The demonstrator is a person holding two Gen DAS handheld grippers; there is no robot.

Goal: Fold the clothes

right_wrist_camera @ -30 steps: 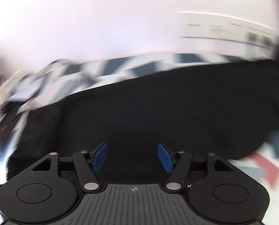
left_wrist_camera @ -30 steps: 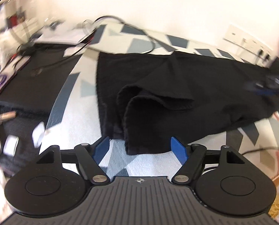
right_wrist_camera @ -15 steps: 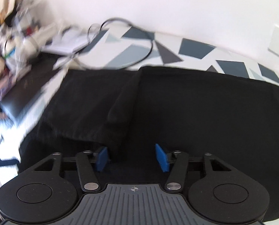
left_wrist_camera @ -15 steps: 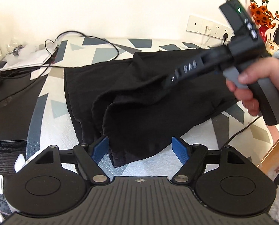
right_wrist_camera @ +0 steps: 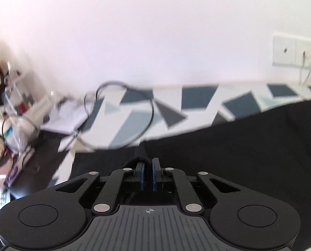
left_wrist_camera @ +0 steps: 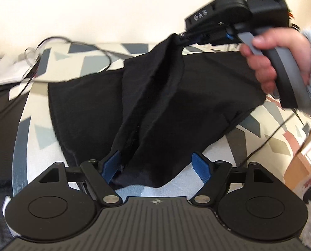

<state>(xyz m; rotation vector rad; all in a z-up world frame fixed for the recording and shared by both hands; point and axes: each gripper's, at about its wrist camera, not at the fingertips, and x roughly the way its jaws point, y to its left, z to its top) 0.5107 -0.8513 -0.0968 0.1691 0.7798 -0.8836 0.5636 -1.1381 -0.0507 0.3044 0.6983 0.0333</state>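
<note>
A black garment lies on a bed cover with grey and blue shapes. My right gripper, held by a hand, is shut on a fold of the cloth and holds it up in a ridge at the top of the left wrist view. In its own view the right gripper has its blue pads together with a bunch of black garment pinched at the tips. My left gripper is low at the near hem. Its jaws are opening; the hem lies between them, and the right pad is clear of it.
A black cable loops over the cover behind the garment. Papers and clutter crowd the far left, beside a dark surface. Wall sockets sit at the right. Another thin cable trails off the cover's right side.
My right gripper has closed on a fold of the garment and raised it. My left gripper has come closer to the near hem, which now lies between its jaws.
</note>
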